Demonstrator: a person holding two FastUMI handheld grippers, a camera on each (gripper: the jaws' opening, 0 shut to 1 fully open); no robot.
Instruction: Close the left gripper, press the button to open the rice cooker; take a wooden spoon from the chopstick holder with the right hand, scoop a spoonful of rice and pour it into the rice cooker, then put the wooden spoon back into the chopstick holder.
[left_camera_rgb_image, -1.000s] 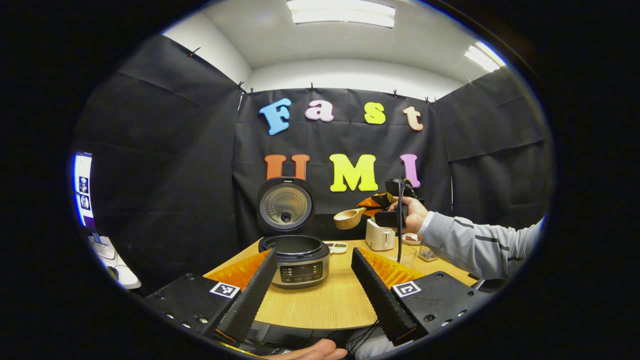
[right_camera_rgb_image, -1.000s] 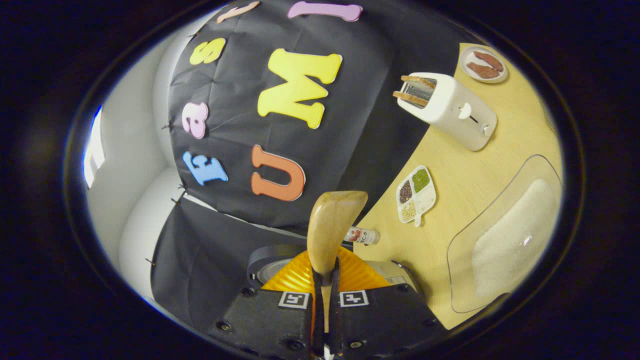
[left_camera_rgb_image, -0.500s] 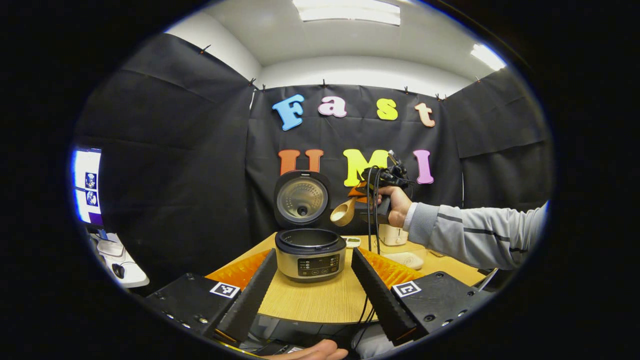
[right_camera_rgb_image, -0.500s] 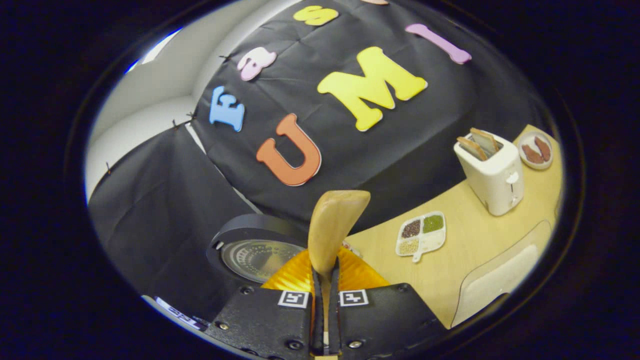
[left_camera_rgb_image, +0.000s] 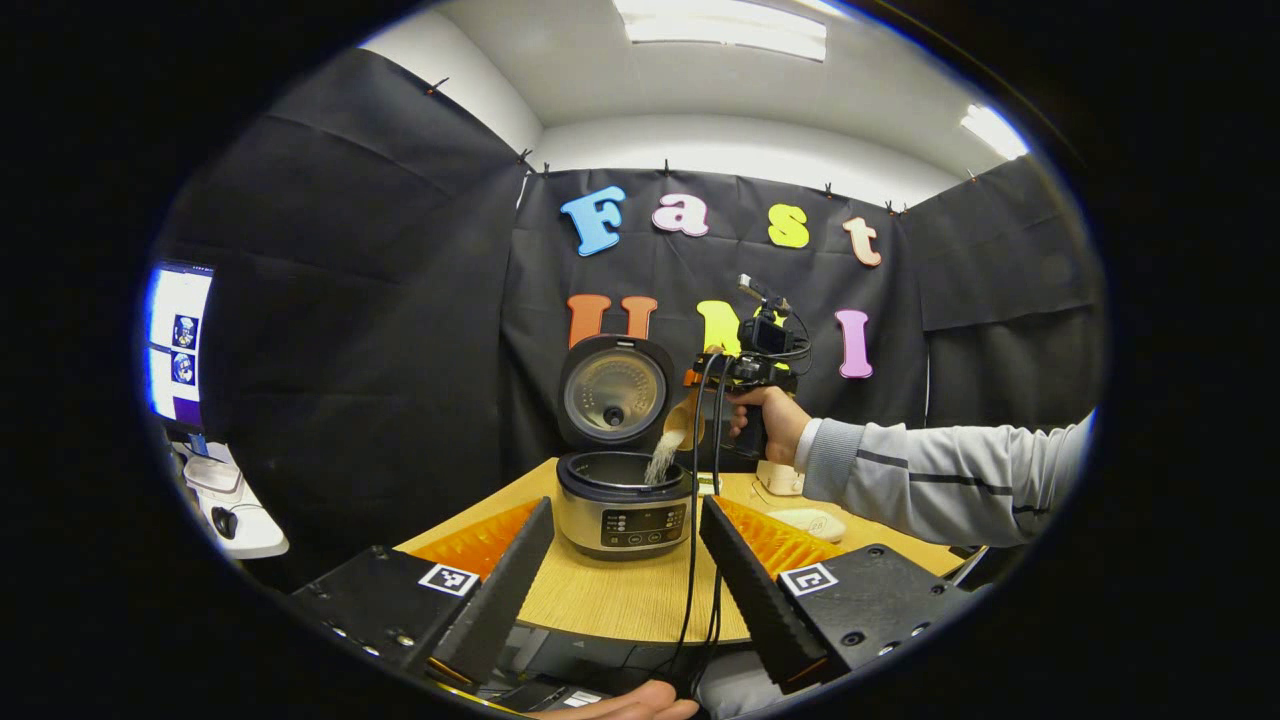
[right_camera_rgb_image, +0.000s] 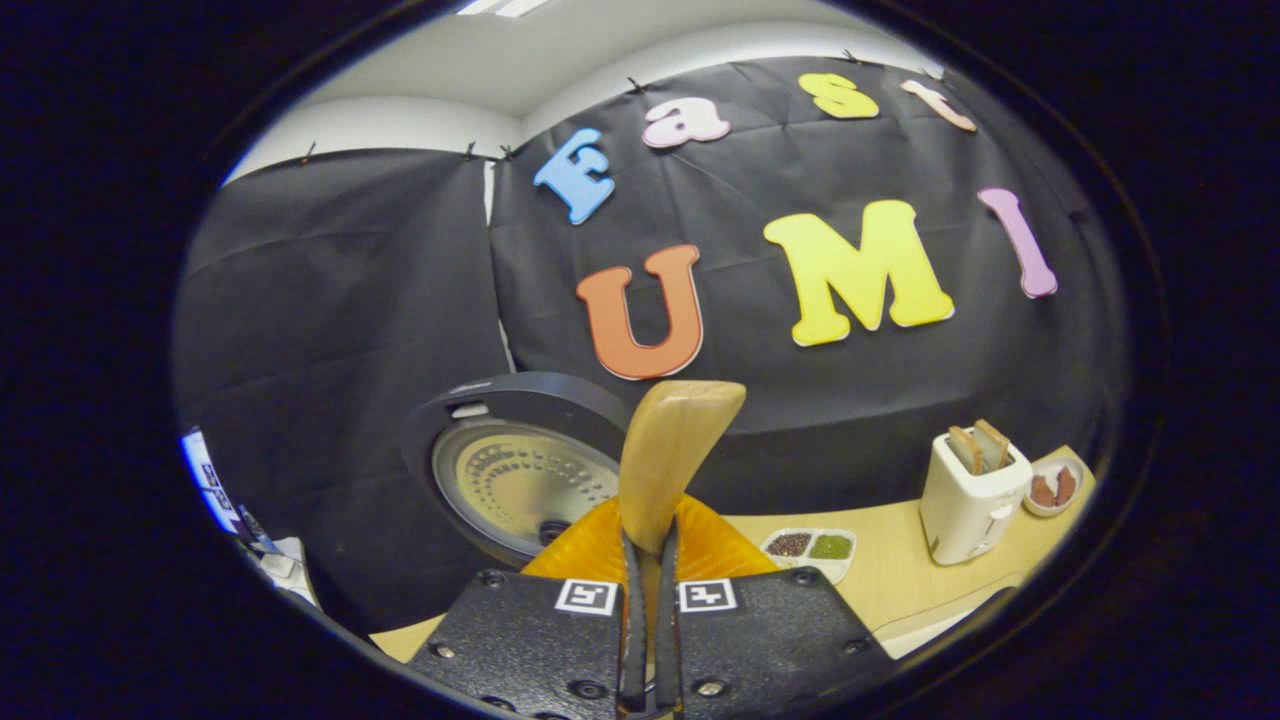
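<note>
One light, stiff wooden spoon (right_camera_rgb_image: 668, 455), pinched at its handle by right claw (right_camera_rgb_image: 648, 640), spilling loose rice (left_camera_rgb_image: 660, 462) into rice cooker (left_camera_rgb_image: 623, 503); left claw (left_camera_rgb_image: 625, 580) open.

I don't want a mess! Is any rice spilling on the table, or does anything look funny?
Nothing stands out. The right gripper holds the wooden spoon tipped over the open rice cooker, and the rice falls straight into the pot. No spilled grains show on the table around it. The left gripper waits open, well back.
</note>
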